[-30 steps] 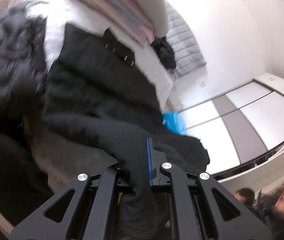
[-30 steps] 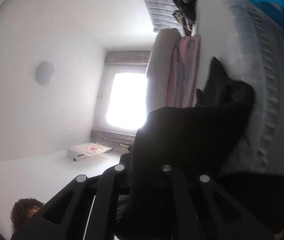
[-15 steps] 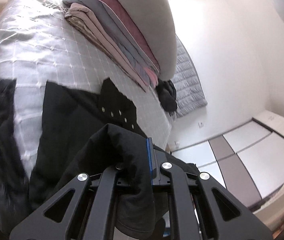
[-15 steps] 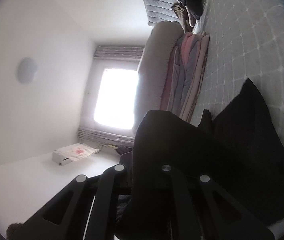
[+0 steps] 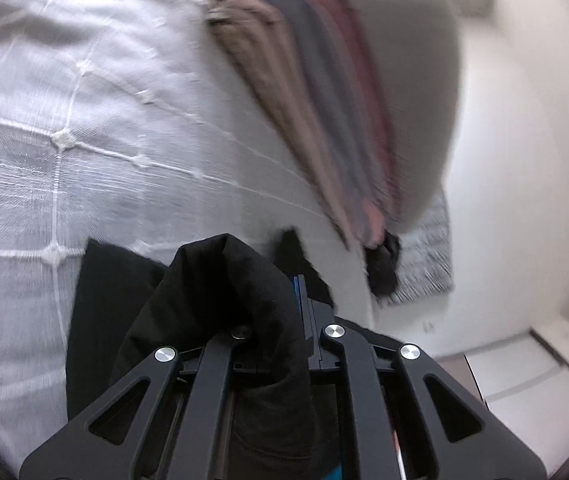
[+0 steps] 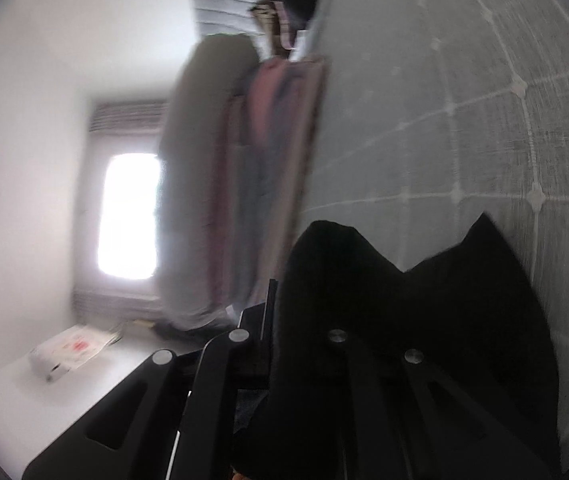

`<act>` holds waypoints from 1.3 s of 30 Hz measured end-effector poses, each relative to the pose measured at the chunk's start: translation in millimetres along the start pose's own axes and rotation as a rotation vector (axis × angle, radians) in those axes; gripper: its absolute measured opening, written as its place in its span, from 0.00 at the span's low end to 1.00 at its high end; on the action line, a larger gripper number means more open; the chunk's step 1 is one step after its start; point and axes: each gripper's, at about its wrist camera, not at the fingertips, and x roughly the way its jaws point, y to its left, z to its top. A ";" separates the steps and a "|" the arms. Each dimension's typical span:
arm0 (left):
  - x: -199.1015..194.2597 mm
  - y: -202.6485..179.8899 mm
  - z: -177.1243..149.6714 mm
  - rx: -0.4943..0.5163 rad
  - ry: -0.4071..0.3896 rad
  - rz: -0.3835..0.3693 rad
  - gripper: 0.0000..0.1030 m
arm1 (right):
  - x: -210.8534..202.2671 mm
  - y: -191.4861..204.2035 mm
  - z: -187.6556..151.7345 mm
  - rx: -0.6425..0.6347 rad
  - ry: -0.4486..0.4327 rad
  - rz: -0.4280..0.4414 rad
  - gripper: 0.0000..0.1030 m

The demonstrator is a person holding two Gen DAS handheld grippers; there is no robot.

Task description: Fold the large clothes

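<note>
A black garment point(image 5: 220, 292) is bunched in my left gripper point(image 5: 284, 304), which is shut on it; the cloth hides the left finger and only the blue-edged right finger shows. The rest of the garment hangs down onto the grey quilted bed point(image 5: 84, 140). In the right wrist view the same black garment point(image 6: 384, 320) is clamped in my right gripper point(image 6: 304, 312), shut on it, and drapes over the fingers onto the bed point(image 6: 464, 120). Both views are tilted and blurred.
A stack of folded bedding with a grey pillow on top point(image 5: 344, 100) lies on the bed just ahead; it also shows in the right wrist view point(image 6: 244, 160). A dark item point(image 5: 382, 268) lies by the grey padded headboard point(image 5: 428, 264). A bright window point(image 6: 128, 216) and a white box point(image 6: 68, 352) show beyond.
Both grippers have carried the black garment forward over the bed toward the folded stack. The garment's snap placket and the other dark clothes have dropped out of view.
</note>
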 end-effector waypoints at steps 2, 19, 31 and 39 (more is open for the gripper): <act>18.8 14.3 8.8 -0.032 0.017 0.056 0.06 | 19.3 -10.5 9.0 0.005 -0.002 -0.057 0.20; -35.6 1.0 40.5 -0.157 -0.097 -0.223 0.70 | 29.5 82.8 -53.9 -0.414 0.014 -0.106 0.59; 41.4 -43.1 -48.9 0.547 -0.028 0.261 0.70 | 150.7 66.4 -146.0 -0.878 0.097 -0.558 0.62; 44.0 -29.4 -44.4 0.544 -0.030 0.285 0.64 | 152.9 43.0 -95.3 -0.773 0.069 -0.548 0.62</act>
